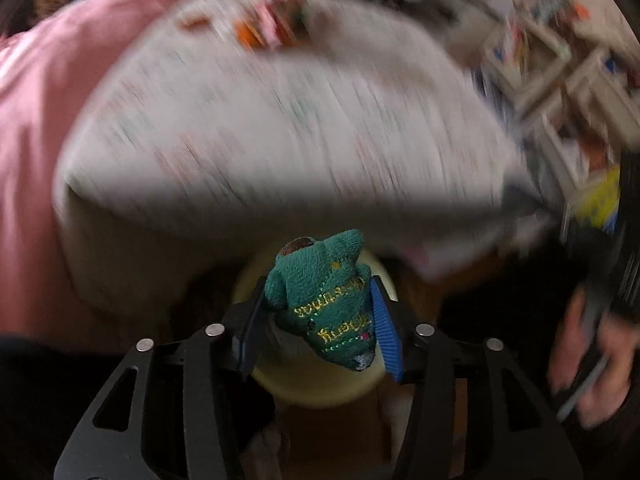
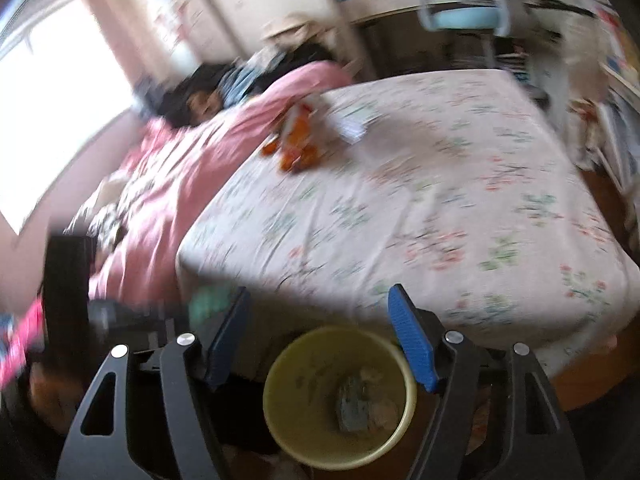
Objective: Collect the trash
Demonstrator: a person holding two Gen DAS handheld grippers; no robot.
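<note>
Blurry bed (image 1: pixel 280 120) with a flowered sheet fills the top of the left wrist view, and a pink blanket (image 1: pixel 36 120) lies at its left. Below the bed stands a yellow bucket (image 1: pixel 320 388). The left tongs (image 1: pixel 320 320) hang right over the bucket, and a small green sock (image 1: pixel 324 304) sits between the blue pads. The pads look to touch its sides, so the tongs seem to pinch it. A hand (image 1: pixel 592 360) shows at the right edge.

From the right wrist view, the bed (image 2: pixel 420 200) is clearer. An orange and white wrapper (image 2: pixel 298 136) lies on it, beside the pink blanket (image 2: pixel 192 168). The right tongs (image 2: pixel 320 336) are spread wide with nothing between them. The yellow bucket (image 2: pixel 276 380) stands on the floor just under them, with some trash (image 2: pixel 354 404) at its bottom.
</note>
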